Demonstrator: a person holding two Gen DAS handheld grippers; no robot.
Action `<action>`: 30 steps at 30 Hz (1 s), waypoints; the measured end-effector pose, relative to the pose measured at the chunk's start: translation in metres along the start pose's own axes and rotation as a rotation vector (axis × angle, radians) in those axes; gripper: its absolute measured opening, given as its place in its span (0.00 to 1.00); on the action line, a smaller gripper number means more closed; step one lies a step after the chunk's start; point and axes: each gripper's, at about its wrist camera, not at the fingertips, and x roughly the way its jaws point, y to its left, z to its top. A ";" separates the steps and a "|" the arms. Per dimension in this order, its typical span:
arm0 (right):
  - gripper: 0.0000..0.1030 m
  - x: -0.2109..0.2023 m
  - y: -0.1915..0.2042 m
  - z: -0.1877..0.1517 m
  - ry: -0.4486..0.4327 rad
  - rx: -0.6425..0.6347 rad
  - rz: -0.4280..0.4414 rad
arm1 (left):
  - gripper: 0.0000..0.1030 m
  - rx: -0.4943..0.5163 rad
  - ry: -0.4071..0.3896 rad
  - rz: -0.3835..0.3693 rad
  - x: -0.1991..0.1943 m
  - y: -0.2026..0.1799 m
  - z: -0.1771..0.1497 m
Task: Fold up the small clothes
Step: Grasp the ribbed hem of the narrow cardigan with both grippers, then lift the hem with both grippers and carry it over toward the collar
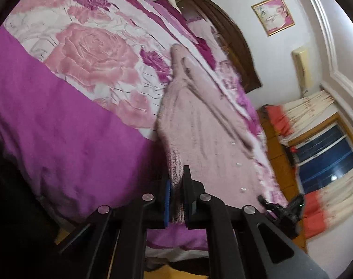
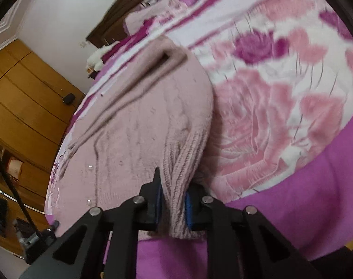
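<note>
A pale pink knitted sweater [image 1: 204, 125] lies spread on the bed, with small buttons down its front. My left gripper [image 1: 176, 186] is shut on its ribbed hem at the near left corner. In the right wrist view the same sweater [image 2: 139, 121] stretches away from me, its neckline at the far end. My right gripper [image 2: 173, 200] is shut on the ribbed hem at the near right corner. Both hems bunch between the blue pads. The right gripper also shows in the left wrist view [image 1: 281, 207] at the far corner of the hem.
The bed has a purple and pink rose-print cover [image 1: 71, 81] with a dark wooden headboard [image 1: 234, 46]. A window with curtains [image 1: 327, 158] is to the right. Wooden wardrobes [image 2: 20, 97] and a tripod leg [image 2: 11, 186] stand beside the bed.
</note>
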 end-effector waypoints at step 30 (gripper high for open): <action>0.13 -0.123 0.022 -0.084 -0.140 -0.078 0.166 | 0.00 0.128 0.029 -0.282 -0.099 -0.025 -0.035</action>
